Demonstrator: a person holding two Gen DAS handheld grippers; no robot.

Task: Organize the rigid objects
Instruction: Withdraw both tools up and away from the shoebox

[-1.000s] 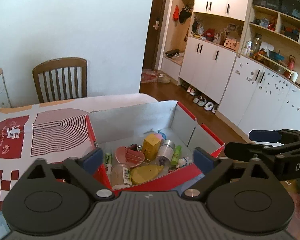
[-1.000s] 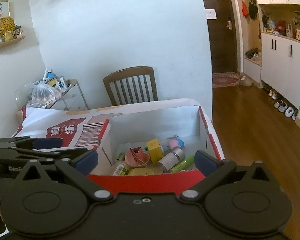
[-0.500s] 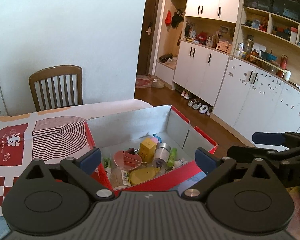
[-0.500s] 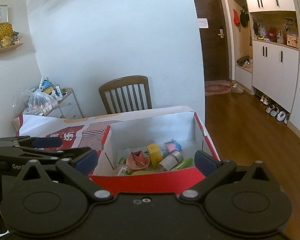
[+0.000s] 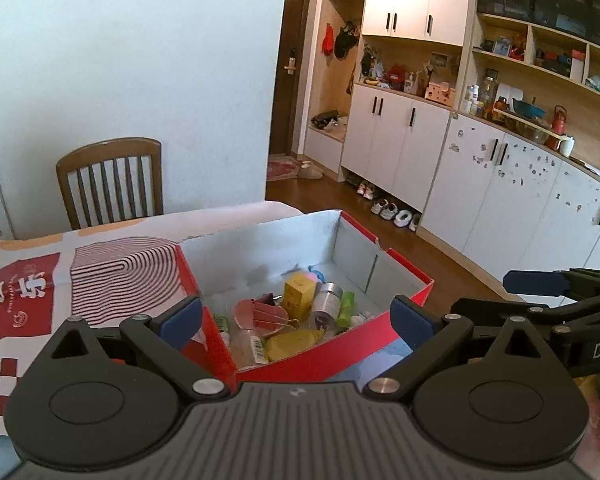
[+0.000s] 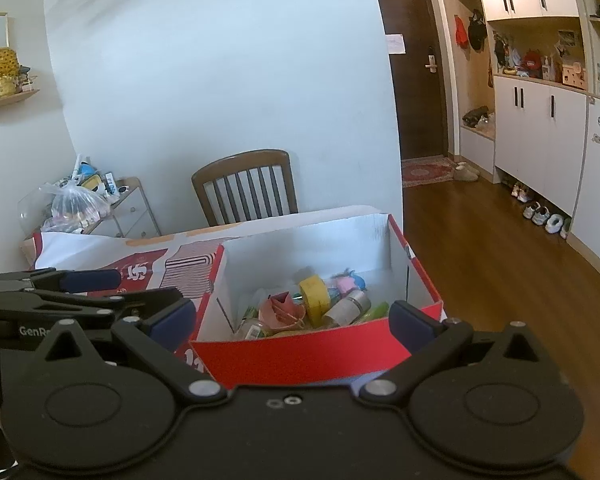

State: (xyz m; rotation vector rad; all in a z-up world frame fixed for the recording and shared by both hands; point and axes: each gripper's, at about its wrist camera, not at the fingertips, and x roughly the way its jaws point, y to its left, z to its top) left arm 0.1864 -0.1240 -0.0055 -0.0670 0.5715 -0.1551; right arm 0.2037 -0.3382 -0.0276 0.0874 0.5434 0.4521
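Note:
A red cardboard box point(image 5: 324, 350) with white inner walls sits on the table and also shows in the right wrist view point(image 6: 300, 354). It holds several small items: a yellow carton point(image 5: 298, 296), a silver-capped jar point(image 5: 326, 300), a green tube point(image 5: 346, 308), a pink binder clip point(image 5: 260, 314), a clear bottle point(image 5: 250, 344). My left gripper point(image 5: 296, 320) is open and empty, above the box's near edge. My right gripper point(image 6: 292, 320) is open and empty, just behind the box's near wall.
A red-and-white patterned cloth point(image 5: 40, 288) covers the table left of the box. A wooden chair point(image 5: 108, 180) stands at the far side. White cabinets point(image 5: 500, 200) line the right wall. A small drawer unit with a bag point(image 6: 84, 208) stands at the far left.
Both grippers have risen and drawn back a little, so the box sits lower in both views. Both stayed open and empty.

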